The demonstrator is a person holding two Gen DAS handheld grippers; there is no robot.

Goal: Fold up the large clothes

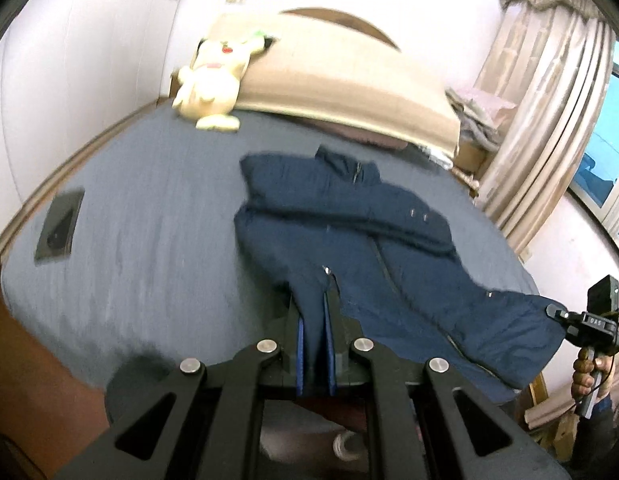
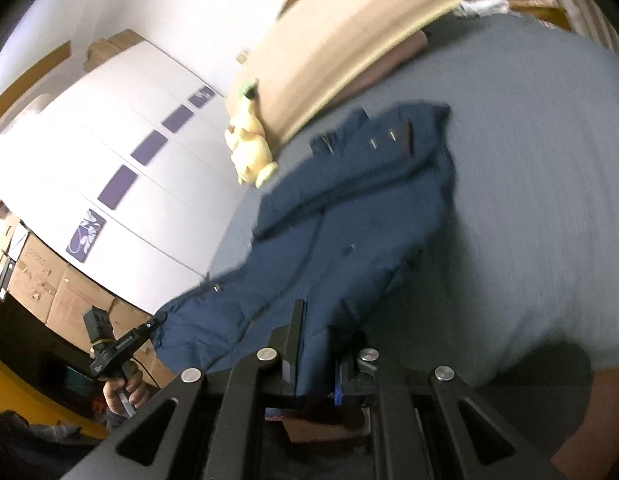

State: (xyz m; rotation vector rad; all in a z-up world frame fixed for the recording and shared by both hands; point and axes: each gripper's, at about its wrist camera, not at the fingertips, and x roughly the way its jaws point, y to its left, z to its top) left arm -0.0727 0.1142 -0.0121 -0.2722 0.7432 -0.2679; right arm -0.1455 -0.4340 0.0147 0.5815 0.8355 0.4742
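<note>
A navy jacket (image 1: 389,240) lies face up on the blue-grey bed (image 1: 149,220), collar toward the headboard, sleeves folded across the chest. My left gripper (image 1: 314,300) is shut on the jacket's near hem, with fabric bunched between the blue pads. In the same view my right gripper (image 1: 557,314), held by a hand, pinches the hem's other corner and lifts it off the bed edge. The right wrist view shows the right gripper (image 2: 317,320) shut on the jacket (image 2: 349,220) hem. The left gripper (image 2: 157,320) grips the far corner there.
A yellow plush toy (image 1: 213,84) leans against the beige headboard cushion (image 1: 329,72). A black flat device (image 1: 59,224) lies on the bed's left side. Curtains (image 1: 541,120) hang at the right. Cardboard boxes (image 2: 69,292) stand below a white wardrobe (image 2: 109,140).
</note>
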